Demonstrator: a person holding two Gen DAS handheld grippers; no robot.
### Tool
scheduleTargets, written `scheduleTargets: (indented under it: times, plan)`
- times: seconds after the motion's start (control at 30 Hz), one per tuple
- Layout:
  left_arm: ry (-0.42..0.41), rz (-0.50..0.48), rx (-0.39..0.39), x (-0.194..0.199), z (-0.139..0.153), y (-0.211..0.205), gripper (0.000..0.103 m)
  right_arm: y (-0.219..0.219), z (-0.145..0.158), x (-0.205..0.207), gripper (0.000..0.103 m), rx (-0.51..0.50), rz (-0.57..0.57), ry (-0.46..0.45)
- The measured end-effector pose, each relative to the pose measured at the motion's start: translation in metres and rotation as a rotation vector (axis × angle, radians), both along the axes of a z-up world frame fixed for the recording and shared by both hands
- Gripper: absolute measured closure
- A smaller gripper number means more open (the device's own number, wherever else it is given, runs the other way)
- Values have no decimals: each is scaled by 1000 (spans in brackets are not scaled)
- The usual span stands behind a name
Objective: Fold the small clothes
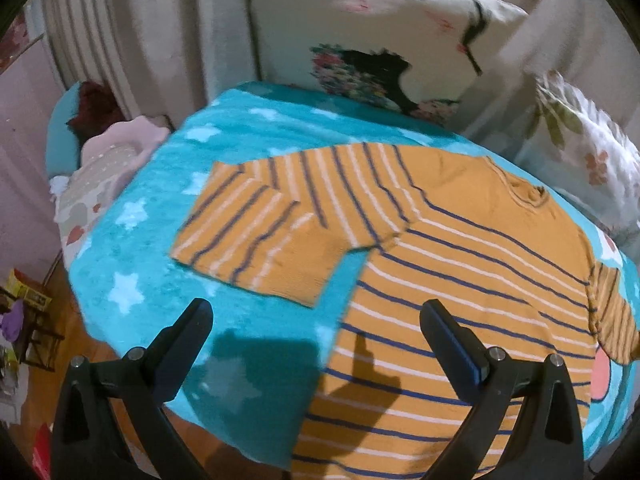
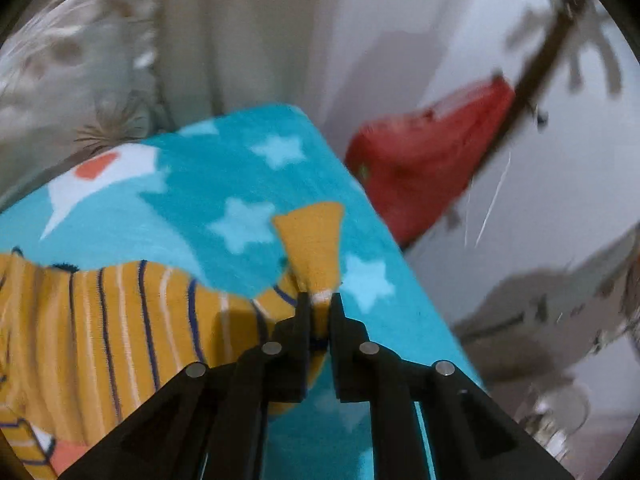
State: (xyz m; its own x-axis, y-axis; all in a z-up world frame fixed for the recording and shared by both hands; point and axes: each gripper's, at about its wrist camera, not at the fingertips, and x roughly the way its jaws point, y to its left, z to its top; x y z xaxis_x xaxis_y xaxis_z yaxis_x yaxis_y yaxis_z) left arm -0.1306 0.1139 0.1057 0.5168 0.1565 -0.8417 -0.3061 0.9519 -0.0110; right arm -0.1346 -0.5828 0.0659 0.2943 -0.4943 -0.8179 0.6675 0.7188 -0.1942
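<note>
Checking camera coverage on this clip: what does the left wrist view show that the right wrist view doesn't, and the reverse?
Left wrist only: the open left gripper above the sweater's spread body, one sleeve laid flat, floral pillows behind. Right wrist only: the right gripper shut on the other sleeve's cuff, and a red object beyond the edge. Both: the striped mustard sweater on the teal star blanket.

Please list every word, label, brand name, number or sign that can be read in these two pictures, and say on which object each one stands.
None can be read.
The striped sweater shows only stripes, no tag or print.
The turquoise blanket carries stars and a heart shape, no letters.
The yellow box on the floor may bear print, but it is too small and blurred to read.
</note>
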Motion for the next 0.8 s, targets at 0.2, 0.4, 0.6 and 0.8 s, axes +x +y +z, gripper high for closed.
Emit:
scheduleTargets:
  times: [0.2,0.4,0.6,0.8]
  plan:
    - [10,106,39,-17,3,48,0,8,3,-33,59,32,-45,-99]
    - [40,125,37,-15,-8,92,0,65,3,-59,59,92,41,-128]
    - [29,-146,-71,11,-29,76,0,144,14,-70,49,100,140,-114]
    - [79,-494,-38,30,-67,35,9,218,15,-67,49,101,164,-74]
